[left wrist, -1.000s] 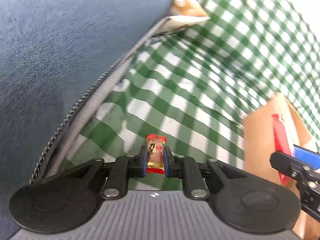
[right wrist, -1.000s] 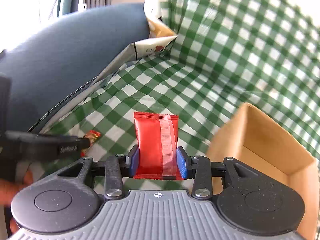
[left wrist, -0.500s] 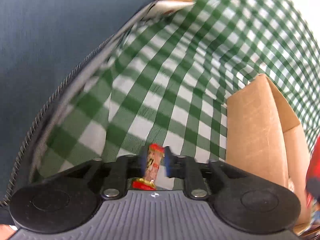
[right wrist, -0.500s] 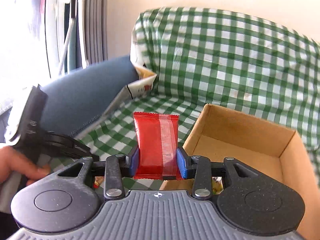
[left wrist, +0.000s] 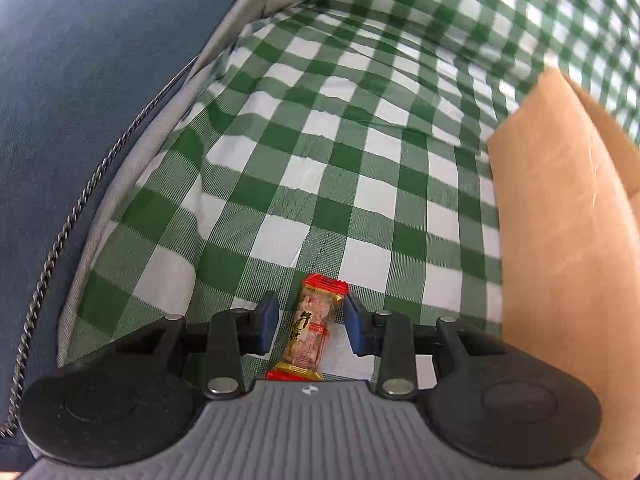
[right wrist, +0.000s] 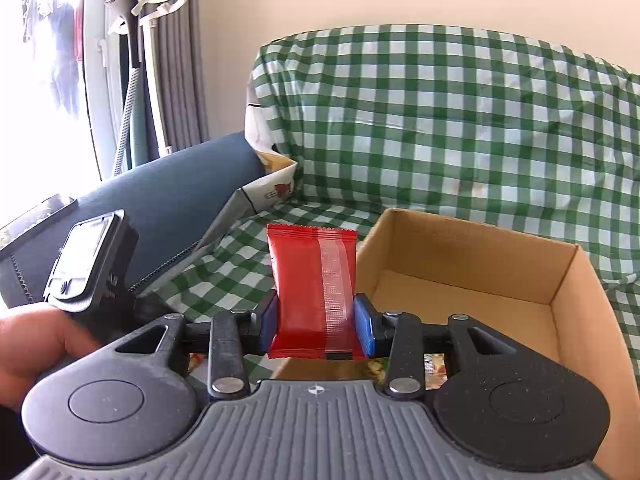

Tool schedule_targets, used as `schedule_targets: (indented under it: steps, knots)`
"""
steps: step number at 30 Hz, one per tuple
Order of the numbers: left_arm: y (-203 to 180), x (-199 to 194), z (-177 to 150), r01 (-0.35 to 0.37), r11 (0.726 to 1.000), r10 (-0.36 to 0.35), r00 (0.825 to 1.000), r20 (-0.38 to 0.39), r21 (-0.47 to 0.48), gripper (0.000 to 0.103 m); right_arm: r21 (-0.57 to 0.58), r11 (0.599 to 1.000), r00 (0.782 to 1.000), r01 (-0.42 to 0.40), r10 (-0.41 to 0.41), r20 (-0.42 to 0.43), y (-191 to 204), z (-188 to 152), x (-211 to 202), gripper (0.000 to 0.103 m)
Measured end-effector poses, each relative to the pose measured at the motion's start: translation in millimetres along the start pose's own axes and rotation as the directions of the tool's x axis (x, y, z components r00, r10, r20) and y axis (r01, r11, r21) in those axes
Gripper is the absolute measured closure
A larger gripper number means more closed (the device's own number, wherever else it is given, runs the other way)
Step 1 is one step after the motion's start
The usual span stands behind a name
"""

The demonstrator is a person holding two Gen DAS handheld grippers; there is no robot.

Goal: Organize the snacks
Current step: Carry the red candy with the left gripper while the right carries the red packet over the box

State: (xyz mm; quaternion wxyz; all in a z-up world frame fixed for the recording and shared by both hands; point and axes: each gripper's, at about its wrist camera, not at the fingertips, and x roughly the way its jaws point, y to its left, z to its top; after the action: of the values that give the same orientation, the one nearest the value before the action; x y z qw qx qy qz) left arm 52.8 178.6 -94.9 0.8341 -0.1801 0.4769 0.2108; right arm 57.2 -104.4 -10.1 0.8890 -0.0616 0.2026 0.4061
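Left wrist: candy (left wrist: 310,328) between parted tool (left wrist: 310,322) fingers

No legible text on anything.

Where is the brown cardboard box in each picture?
Left wrist view: the cardboard box fills the right edge; only its outer wall shows.
Right wrist view: the box sits right of centre, open top facing up, behind the right gripper shut on the red snack packet.
Shared landmark: the green checked cloth lies under and behind the box in both.
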Motion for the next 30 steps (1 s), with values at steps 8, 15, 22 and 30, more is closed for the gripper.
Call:
schedule_targets:
  steps: [8, 15, 22, 30]
  knots:
    - [-5.0, 0.7, -3.9, -0.028, 0.999, 0.027, 1.000, 0.011, 0.047, 0.083, 0.009, 0.999, 0.999, 0.033, -0.033, -0.003, -2.6, -3.3, -1.1, 0.061]
    - [-0.8, -23.6, 1.5, 0.066, 0.998, -0.066, 0.990, 0.126, 0.006, 0.084, 0.010, 0.998, 0.998, 0.069, -0.069, 0.002, -0.7, -5.2, -2.2, 0.061]
    - [-5.1, -52.2, 6.7, 0.169, 0.986, -0.162, 0.952, 0.260, -0.002, 0.084, 0.042, 0.990, 0.991, 0.134, -0.135, 0.021, -7.1, -3.8, -3.4, 0.061]
    - [-25.0, -75.8, 12.4, 0.269, 0.963, -0.263, 0.892, 0.368, 0.036, 0.084, 0.086, 0.974, 0.976, 0.210, -0.214, 0.042, -17.9, -2.8, -5.6, 0.061]
